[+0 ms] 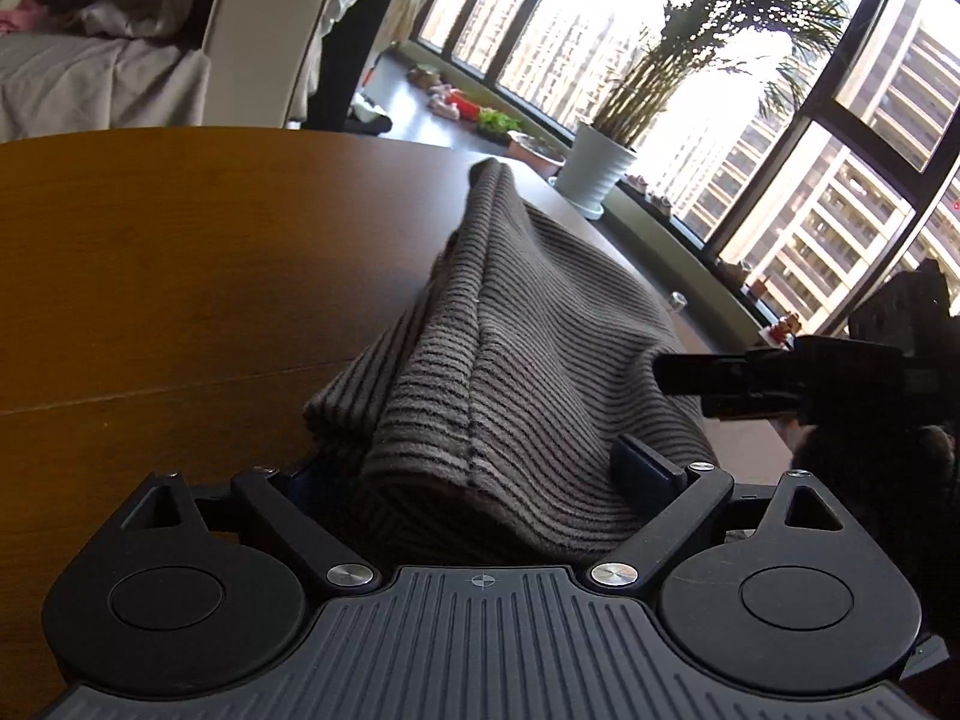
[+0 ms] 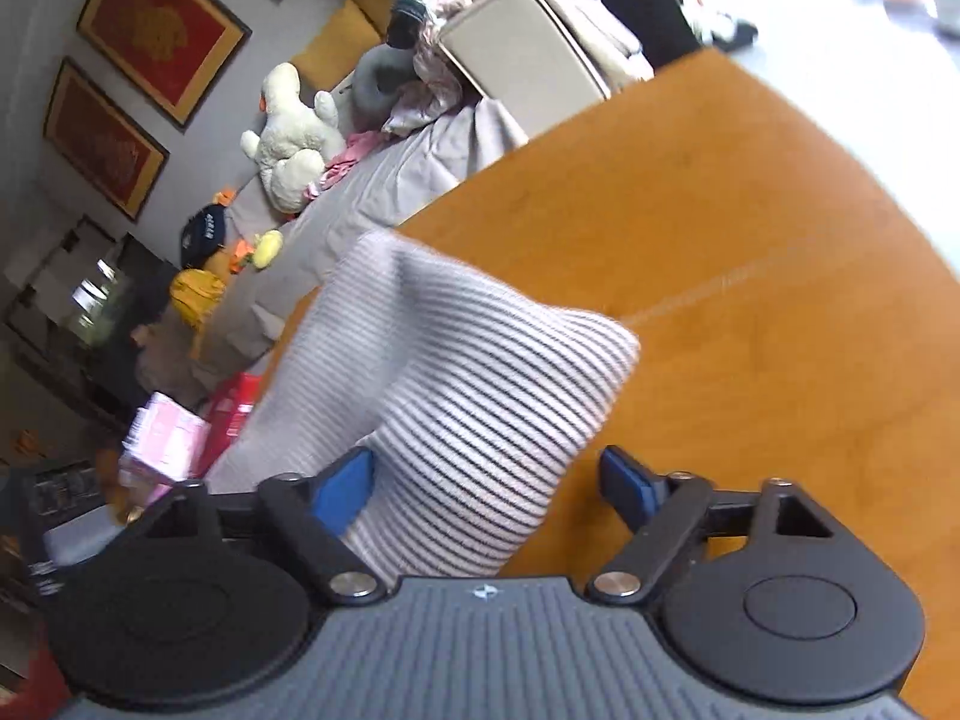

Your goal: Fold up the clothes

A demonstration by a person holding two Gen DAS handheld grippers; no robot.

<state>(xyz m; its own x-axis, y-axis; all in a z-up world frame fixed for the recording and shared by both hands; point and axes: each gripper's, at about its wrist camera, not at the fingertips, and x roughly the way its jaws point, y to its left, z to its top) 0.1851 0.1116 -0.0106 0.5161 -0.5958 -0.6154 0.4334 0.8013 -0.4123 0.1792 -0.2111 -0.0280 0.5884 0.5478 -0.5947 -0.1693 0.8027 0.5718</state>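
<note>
The striped sweater (image 1: 516,360) lay bunched on the brown table (image 1: 150,276), near its rounded edge. Only the left wrist view showed the window (image 1: 840,120) and the potted plant (image 1: 600,174) beyond the far side of the sweater, and the right gripper (image 1: 780,384) reaching in level from the right, just beside the cloth. Only the right wrist view showed the sofa (image 2: 360,192) past the table's edge, with a plush duck (image 2: 294,144) on it and framed pictures (image 2: 162,30) on the wall above.

The left gripper (image 1: 480,480) pointed downward over the near end of the sweater, jaws spread wide, cloth heaped between them but not pinched. The right gripper (image 2: 486,486) was tilted and rolled to one side, jaws likewise apart, a fold of sweater (image 2: 456,372) lying between its blue pads (image 2: 345,483) without being squeezed
</note>
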